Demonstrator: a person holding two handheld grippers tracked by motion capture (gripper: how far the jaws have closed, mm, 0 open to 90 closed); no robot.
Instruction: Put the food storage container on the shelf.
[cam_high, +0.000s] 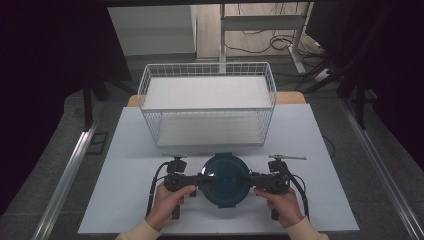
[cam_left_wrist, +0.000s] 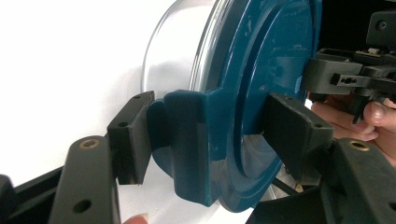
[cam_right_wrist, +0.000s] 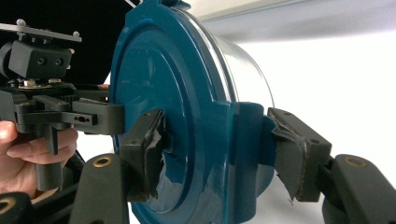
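A round clear container with a dark blue snap lid (cam_high: 225, 179) sits on the white table near its front edge, between both hands. My left gripper (cam_high: 206, 181) meets it from the left and is shut across the lid's rim. Its pads (cam_left_wrist: 135, 135) clamp a blue latch flap (cam_left_wrist: 187, 140). The container's clear wall (cam_left_wrist: 182, 51) shows behind the lid. From the other side, my right gripper (cam_high: 245, 180) is likewise shut, its worn pads (cam_right_wrist: 294, 154) pressing the opposite latch flap (cam_right_wrist: 245, 140) against the lid (cam_right_wrist: 159, 93).
A white wire basket (cam_high: 207, 70) with two shelves stands behind the container, at the table's far side. The white tabletop (cam_high: 125, 165) spreads to both sides of my hands. Dark floor, rails and cables surround the table.
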